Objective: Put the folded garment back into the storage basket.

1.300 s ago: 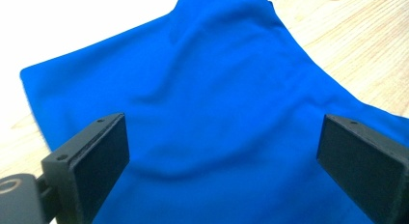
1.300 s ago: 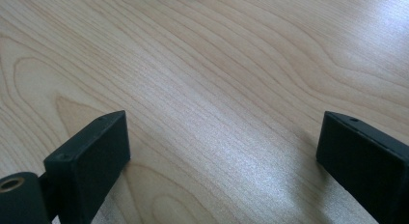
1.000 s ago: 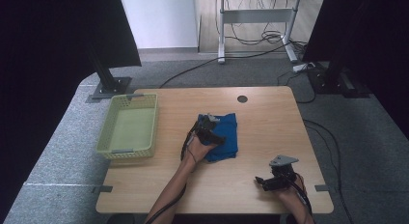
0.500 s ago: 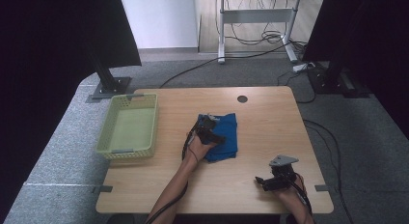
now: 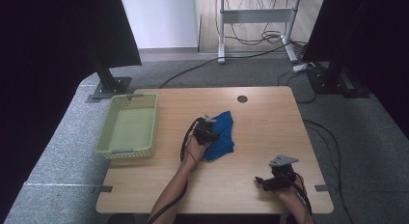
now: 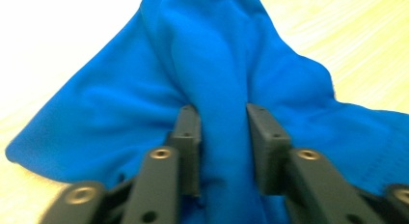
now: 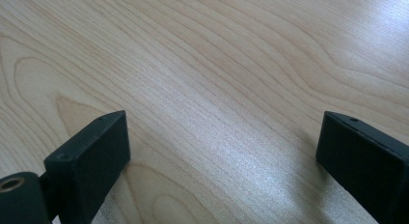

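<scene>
Left claw, jaws just closing, pinches a fold of the cloth mid-desk; right claw rests open at 5 o'clock

You get the table from high overhead, while each gripper view looks close along its jaws at that same tabletop.

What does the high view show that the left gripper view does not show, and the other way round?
High view alone: the green basket left of the blue cloth, and the right tongs resting open near the table's front edge. Left gripper view alone: the left tongs, which have just been closing, pinching a raised fold of cloth between the pads. Both share the blue cloth on the wooden table.
</scene>
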The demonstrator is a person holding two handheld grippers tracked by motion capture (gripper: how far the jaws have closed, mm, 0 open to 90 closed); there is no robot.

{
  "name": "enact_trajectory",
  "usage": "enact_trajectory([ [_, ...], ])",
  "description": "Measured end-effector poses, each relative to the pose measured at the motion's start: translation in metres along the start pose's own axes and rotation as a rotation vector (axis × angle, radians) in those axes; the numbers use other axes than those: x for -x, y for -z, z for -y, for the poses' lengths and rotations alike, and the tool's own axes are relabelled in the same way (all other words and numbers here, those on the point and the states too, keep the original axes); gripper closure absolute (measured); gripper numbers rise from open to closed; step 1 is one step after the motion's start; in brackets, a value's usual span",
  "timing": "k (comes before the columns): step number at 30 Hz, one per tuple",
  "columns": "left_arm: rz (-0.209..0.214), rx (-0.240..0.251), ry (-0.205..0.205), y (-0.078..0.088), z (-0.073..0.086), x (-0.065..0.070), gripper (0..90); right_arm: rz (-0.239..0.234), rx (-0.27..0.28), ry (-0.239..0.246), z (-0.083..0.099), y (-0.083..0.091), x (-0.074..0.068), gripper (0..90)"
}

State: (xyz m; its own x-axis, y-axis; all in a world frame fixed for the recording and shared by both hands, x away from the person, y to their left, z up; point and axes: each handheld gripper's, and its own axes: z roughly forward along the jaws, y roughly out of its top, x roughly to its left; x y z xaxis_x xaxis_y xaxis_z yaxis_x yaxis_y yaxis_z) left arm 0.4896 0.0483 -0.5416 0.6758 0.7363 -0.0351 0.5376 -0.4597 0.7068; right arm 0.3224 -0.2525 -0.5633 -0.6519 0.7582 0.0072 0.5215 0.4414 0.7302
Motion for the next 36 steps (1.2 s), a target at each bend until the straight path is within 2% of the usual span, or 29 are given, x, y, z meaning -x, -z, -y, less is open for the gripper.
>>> enact_trajectory([
  [3, 0.000, 0.000, 0.000, 0.000, 0.000, 0.000, 74.3, 0.000, 0.000, 0.000, 0.000, 0.000, 0.000, 4.5],
  [4, 0.017, 0.000, -0.010, 0.002, 0.002, -0.002, 76.5, 0.000, 0.000, 0.000, 0.000, 0.000, 0.000, 4.6],
  [11, 0.022, 0.003, -0.009, 0.003, 0.002, -0.003, 77.5, 0.000, 0.000, 0.000, 0.000, 0.000, 0.000, 4.5],
  [12, 0.027, 0.010, -0.020, 0.005, 0.003, -0.002, 77.5, 0.000, 0.000, 0.000, 0.000, 0.000, 0.000, 4.5],
  [19, 0.038, 0.019, -0.027, 0.012, 0.002, -0.001, 77.9, 0.000, 0.000, 0.000, 0.000, 0.000, 0.000, 4.5],
  [21, 0.051, 0.029, -0.036, 0.019, 0.003, -0.002, 77.9, 0.000, 0.000, 0.000, 0.000, 0.000, 0.000, 4.6],
  [28, 0.051, 0.046, -0.029, 0.029, 0.004, -0.005, 77.9, 0.000, 0.000, 0.000, 0.000, 0.000, 0.000, 4.6],
  [29, 0.047, 0.062, -0.023, 0.038, 0.004, -0.006, 77.9, 0.000, 0.000, 0.000, 0.000, 0.000, 0.000, 4.5],
  [36, 0.028, 0.072, -0.035, 0.055, 0.003, -0.008, 77.8, 0.000, 0.000, 0.000, 0.000, 0.000, 0.000, 4.6],
])
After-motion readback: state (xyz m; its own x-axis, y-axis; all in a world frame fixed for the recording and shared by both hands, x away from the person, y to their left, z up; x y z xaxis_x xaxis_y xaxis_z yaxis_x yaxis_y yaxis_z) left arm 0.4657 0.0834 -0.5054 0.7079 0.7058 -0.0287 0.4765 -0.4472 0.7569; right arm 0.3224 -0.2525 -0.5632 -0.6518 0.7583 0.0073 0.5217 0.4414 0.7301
